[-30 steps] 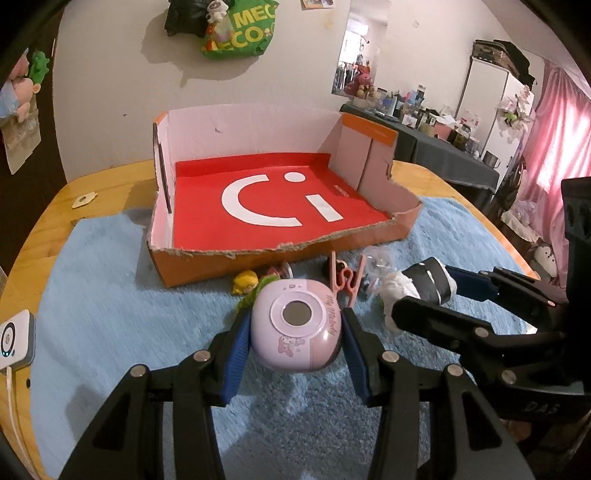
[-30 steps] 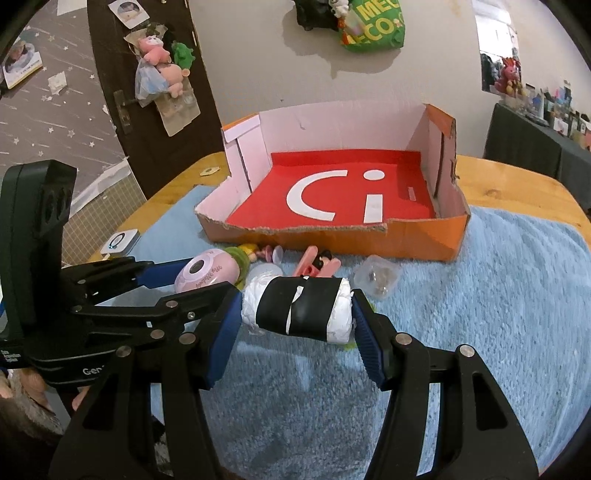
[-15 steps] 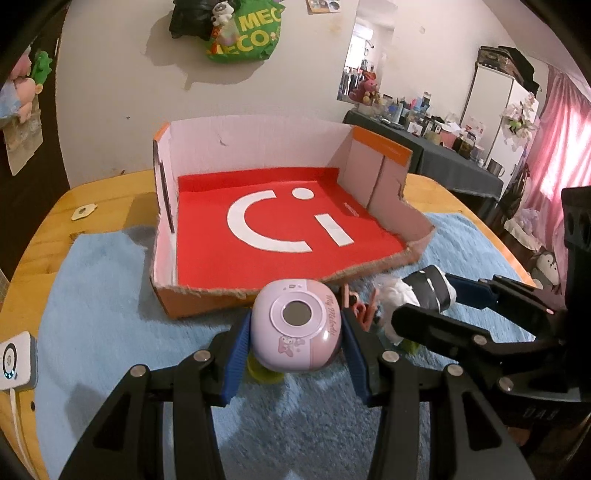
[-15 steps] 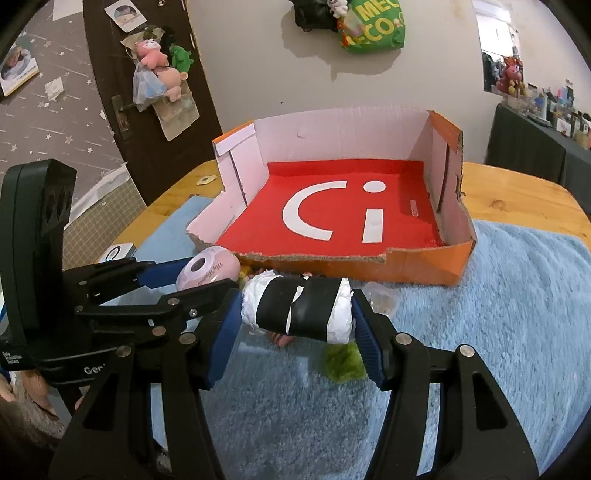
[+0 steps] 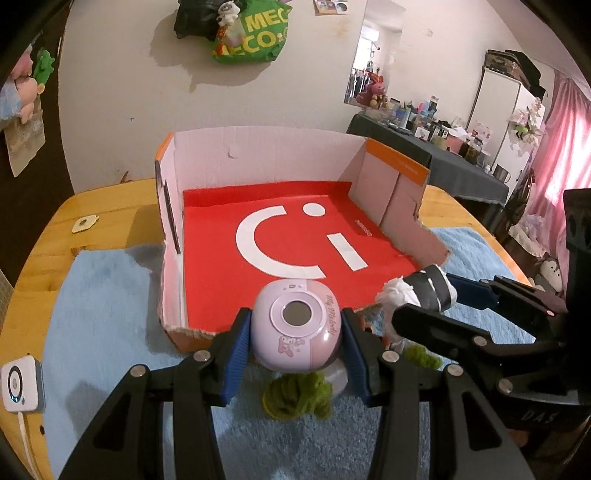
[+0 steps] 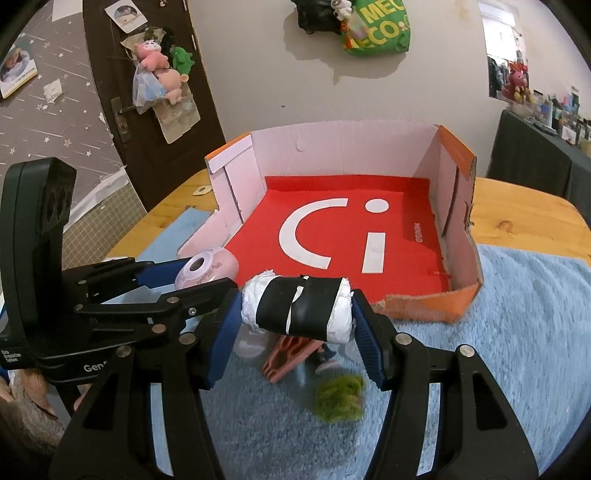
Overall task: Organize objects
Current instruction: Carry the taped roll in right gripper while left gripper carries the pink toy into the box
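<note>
Cardboard box [image 5: 295, 236], open-topped with a red floor bearing white shapes, sits on a blue fleece mat [image 5: 92, 314] spread over a wooden table [image 5: 44, 229]. In the left wrist view, the left gripper [image 5: 295, 328] is clamped on a round lilac toy camera [image 5: 295, 328], its blue pads pressing both sides, and the toy hangs over the torn front edge of the box. Below it on the mat lies a green fuzzy clump [image 5: 299, 397], and a second green clump [image 5: 421, 356] shows just right of it. The right gripper [image 5: 421, 291] enters from the right, closed on a white roll wrapped in black tape [image 5: 421, 291], near the box's front right corner. A small white device [image 5: 20, 382] with a cable rests at the mat's left edge.

In the right wrist view, the right gripper [image 6: 297, 306] grips the white roll wrapped in black tape [image 6: 297, 306] crosswise between its blue pads, held above the mat just in front of the cardboard box [image 6: 347, 229]. Under the roll lie a salmon-pink clip [image 6: 288, 354] and a green fuzzy clump [image 6: 340, 397] on the blue fleece mat [image 6: 517, 332]. The left gripper [image 6: 201, 269] reaches in from the left, holding the lilac toy camera [image 6: 207, 267] by the box's front left corner. A green bag [image 6: 376, 29] hangs on the wall behind.
</note>
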Available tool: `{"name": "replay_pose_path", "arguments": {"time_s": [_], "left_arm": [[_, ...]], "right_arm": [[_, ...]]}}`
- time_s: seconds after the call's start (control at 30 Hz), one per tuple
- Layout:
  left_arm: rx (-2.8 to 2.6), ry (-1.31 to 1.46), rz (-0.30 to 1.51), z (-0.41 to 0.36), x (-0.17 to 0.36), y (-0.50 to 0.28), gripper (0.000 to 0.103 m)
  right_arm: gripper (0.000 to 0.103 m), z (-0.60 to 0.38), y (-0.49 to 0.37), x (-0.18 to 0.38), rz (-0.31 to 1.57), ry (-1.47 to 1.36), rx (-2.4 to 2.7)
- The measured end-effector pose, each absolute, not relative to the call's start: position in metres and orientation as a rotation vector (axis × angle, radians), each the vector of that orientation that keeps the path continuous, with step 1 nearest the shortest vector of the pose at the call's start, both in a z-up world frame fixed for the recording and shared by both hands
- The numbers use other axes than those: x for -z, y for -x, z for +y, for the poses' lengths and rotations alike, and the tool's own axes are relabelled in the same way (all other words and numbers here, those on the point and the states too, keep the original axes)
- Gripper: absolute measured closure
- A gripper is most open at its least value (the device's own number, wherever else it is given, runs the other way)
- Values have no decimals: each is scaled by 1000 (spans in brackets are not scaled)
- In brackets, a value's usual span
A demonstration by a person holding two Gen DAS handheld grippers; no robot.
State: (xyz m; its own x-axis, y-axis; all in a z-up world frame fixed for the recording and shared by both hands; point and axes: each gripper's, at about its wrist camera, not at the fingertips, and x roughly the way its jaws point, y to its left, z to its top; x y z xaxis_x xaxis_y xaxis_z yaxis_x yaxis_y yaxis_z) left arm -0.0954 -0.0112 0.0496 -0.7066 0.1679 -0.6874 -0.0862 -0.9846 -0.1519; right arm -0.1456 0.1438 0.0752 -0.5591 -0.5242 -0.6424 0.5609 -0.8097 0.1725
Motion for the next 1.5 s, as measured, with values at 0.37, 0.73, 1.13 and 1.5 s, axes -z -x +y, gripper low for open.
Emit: {"name": "replay_pose_path", "arguments": {"time_s": [0.37,0.73,1.13,1.5], "left_arm": [[-2787,1142,-153,-15,-58,118,54],[-2787,1190,-170,-19,-54,143,54],[-2770,1244,-198,-27,-46,174,54],[-2744,1353,-221,-38,-26,199,54]], "right_arm": [[47,140,177,-83,57,-936,2337],[46,135,205,-80,55,-962,2351],[46,130,238,-71,57,-1010,2356],[46,126,260,-56,63,-1108,2335]]}}
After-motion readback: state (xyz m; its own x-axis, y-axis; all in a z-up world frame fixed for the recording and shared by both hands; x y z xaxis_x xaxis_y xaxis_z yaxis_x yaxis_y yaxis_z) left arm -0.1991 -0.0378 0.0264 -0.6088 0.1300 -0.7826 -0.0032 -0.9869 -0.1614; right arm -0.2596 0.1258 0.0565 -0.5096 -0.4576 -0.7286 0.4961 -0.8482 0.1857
